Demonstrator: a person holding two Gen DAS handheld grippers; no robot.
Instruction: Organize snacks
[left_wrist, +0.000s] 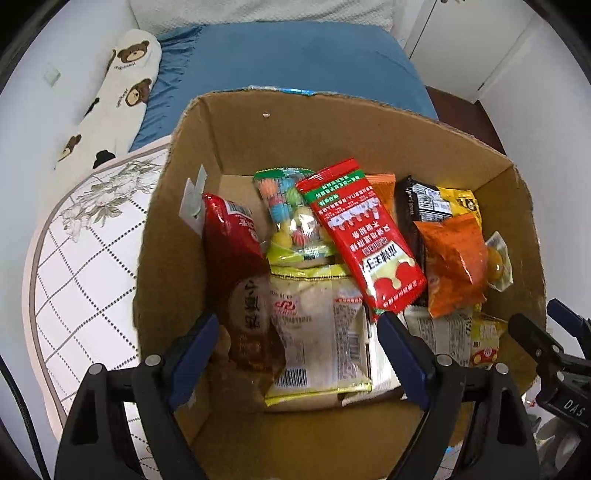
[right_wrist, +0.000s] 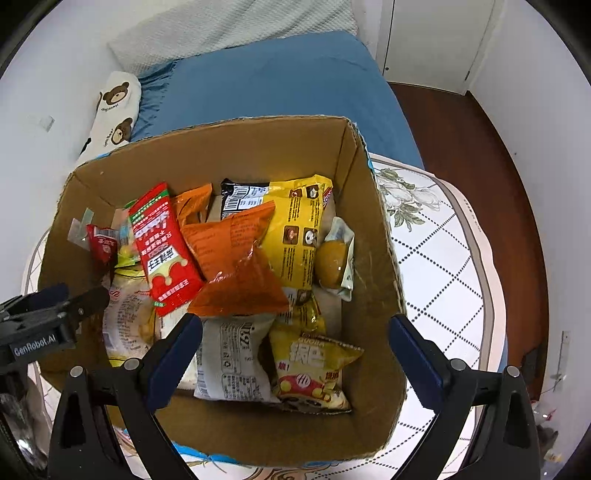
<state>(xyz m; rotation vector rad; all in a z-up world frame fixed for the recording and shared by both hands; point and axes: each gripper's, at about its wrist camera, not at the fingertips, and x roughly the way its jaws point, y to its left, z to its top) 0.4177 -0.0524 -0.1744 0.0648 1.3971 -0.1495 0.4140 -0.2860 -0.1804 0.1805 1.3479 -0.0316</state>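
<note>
my left gripper (left_wrist: 299, 354) jaws wide, empty | my right gripper (right_wrist: 295, 350) wide, empty | brown cardboard box (left_wrist: 173, 236) below both | long red foil snack packet (left_wrist: 364, 236) atop pile, slanting away leftward, nearer left

— What lies around you there?
— A blue sheet (right_wrist: 280, 85) covers the bed ahead of you, with a pale textured blanket (right_wrist: 229, 29) at its far end.
— And to the side?
— A white bear-print pillow (left_wrist: 122, 88) against the wall. A quilted floral pad (right_wrist: 439, 258) sits nearer you, beside dark wooden floor (right_wrist: 476, 147).
</note>
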